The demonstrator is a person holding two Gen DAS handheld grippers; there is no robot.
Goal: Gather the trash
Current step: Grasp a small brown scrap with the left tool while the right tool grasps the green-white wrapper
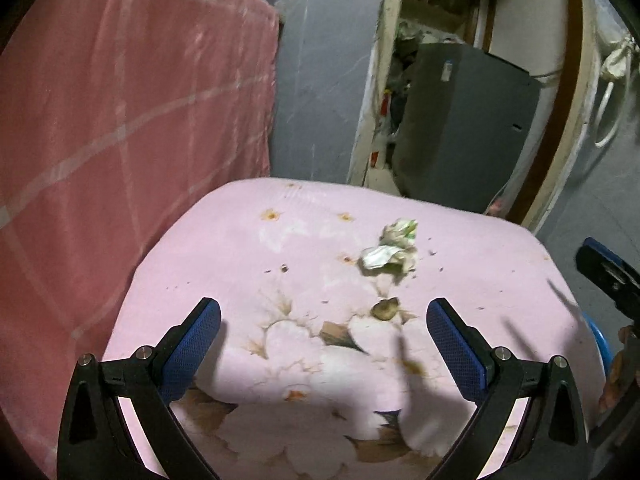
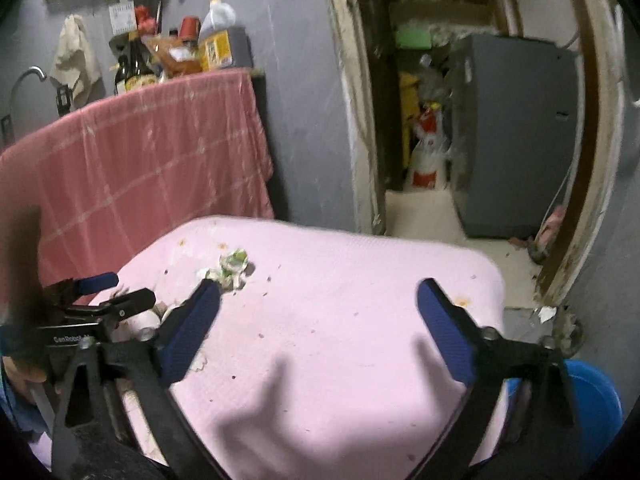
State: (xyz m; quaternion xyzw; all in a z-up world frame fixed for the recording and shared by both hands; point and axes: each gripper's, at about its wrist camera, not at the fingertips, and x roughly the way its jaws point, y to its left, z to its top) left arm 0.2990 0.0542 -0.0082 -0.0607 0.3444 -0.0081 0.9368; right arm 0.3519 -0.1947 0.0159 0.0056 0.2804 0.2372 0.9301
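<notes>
Both grippers wide, holding nothing: left gripper (image 1: pixel 324 312), right gripper (image 2: pixel 320 296) | crumpled wrapper (image 1: pixel 390 250) lay loose on pink cloth (image 1: pixel 240 240), apart from both | risk: light wad could've skidded off, crumbs scattered

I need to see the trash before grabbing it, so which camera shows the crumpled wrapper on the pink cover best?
The left wrist view: the crumpled wrapper lies in the open, ahead of the open left gripper, unobstructed. In the right wrist view the same wrapper looks smaller, and the left finger of the open right gripper covers its near edge.
</notes>
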